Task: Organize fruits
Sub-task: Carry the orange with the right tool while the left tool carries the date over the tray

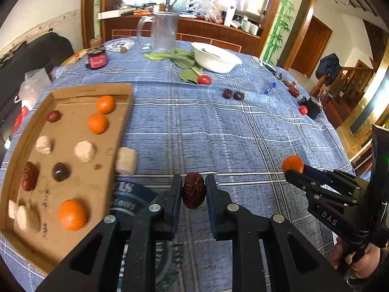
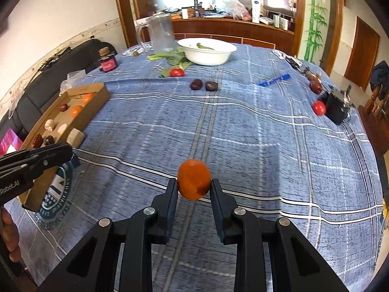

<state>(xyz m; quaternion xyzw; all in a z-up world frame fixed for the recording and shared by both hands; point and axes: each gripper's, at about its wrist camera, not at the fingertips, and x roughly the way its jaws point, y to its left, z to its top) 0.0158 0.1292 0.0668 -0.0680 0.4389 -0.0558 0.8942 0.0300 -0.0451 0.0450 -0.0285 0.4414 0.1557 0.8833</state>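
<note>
Now I'm clamping a red date (image 1: 193, 190) in my left gripper (image 1: 193, 191) and a tangerine (image 2: 193, 179) in my right gripper (image 2: 193, 188), both lifted off the tablecloth (image 1: 206, 131) for carrying to the cardboard tray (image 1: 80, 90) at ten o'clock.

We see the right gripper (image 2: 194, 186) clamping a small orange (image 2: 193, 179) between its two fingertips, above the blue plaid tablecloth (image 2: 255, 150). Far ahead of the fingers lie two dark dates (image 2: 204, 85), with a red tomato (image 2: 176, 72) and a white bowl (image 2: 206, 51) beyond them. Off to the left of the fingers, the left gripper (image 2: 36, 160) reaches in beside a cardboard tray (image 2: 96, 95) holding oranges, dates and pale lumps.
</note>
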